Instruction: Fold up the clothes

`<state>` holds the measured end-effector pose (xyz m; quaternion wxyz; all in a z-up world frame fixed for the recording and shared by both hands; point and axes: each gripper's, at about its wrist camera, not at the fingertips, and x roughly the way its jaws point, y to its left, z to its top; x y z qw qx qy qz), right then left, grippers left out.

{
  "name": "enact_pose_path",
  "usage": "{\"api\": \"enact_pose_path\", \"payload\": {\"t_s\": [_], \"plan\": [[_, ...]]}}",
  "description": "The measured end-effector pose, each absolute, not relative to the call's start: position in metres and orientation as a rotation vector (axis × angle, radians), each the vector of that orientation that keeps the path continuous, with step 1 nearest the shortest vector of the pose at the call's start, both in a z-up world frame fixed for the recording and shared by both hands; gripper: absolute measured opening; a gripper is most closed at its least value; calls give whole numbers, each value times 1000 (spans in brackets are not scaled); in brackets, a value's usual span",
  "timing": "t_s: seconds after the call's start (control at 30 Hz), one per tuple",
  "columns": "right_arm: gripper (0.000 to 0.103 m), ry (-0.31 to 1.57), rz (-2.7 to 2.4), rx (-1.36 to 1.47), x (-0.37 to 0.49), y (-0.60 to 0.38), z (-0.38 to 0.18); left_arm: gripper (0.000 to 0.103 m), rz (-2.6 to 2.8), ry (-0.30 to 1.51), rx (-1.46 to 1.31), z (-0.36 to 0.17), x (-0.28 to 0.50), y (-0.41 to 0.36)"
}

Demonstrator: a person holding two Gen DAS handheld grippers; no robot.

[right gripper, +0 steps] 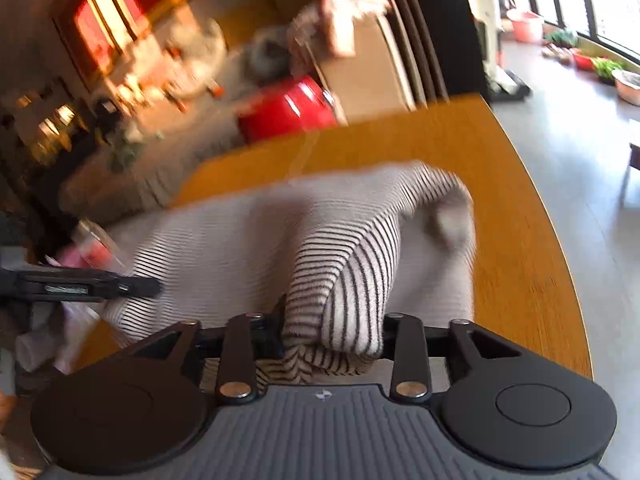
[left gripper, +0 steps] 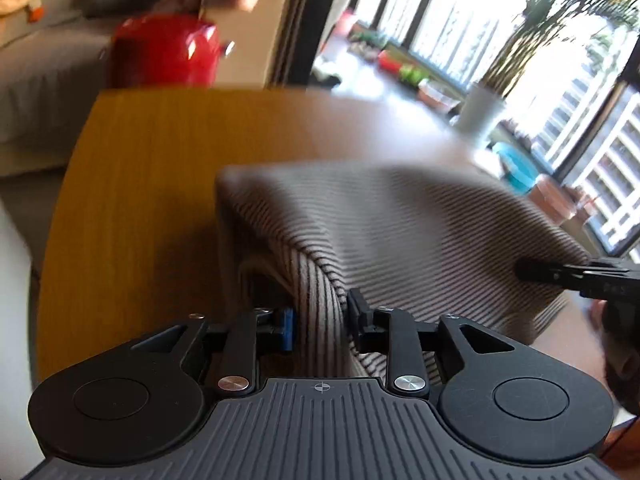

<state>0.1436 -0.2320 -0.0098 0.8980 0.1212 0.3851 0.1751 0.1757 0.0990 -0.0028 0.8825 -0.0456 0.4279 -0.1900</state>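
Our left tongs (left gripper: 320, 320) pinch a bunched fold of the shirt (left gripper: 400, 224); right tongs (right gripper: 332, 332) clench another fold. It's soft ribbed knit, pale w/ thin dark stripes, lifted and draped over the smooth wood bench (left gripper: 160, 152). Left view shows a white pot (left gripper: 480, 112) by windows; right view shows a red glossy can (right gripper: 288, 108).

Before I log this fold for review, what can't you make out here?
- Garment type: bunched, blurred, both views.
- Right gripper fingers: covered by cloth, right view.
- Red item behind table: blurred, partly hidden by the table edge.
- Shelf clutter: motion blur, right view.
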Motion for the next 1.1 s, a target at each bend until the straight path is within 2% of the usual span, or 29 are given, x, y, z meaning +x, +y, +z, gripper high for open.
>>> {"api": "enact_pose_path", "payload": {"t_s": [0.07,0.2,0.27,0.43,0.47,0.53,0.57,0.6,0.7,0.9,1.1], "plan": [[45,789,351,275,141,-236,-12,40,-371,883,-86,-7,172,98],[66,757,306,238,136,-244,4,53,-340,857,-40,2,159,94],[78,723,279,223,134,-249,14,54,-336,851,-31,7,156,93],[83,645,245,154,139,-254,35,55,-338,841,-32,15,149,92],[85,630,248,136,141,-251,38,58,-340,837,-34,17,148,91],[95,599,259,102,147,-244,41,64,-345,826,-42,22,146,89],[103,582,262,87,151,-239,40,73,-353,820,-47,25,145,88],[103,569,271,73,156,-233,40,81,-372,812,-52,27,144,86],[103,566,316,11,178,-214,35,91,-475,791,-75,33,141,79],[103,732,229,-169,220,-191,-4,92,-627,875,-218,18,148,69],[103,786,207,-37,200,-211,-10,89,-580,897,-273,-2,177,71]]}}
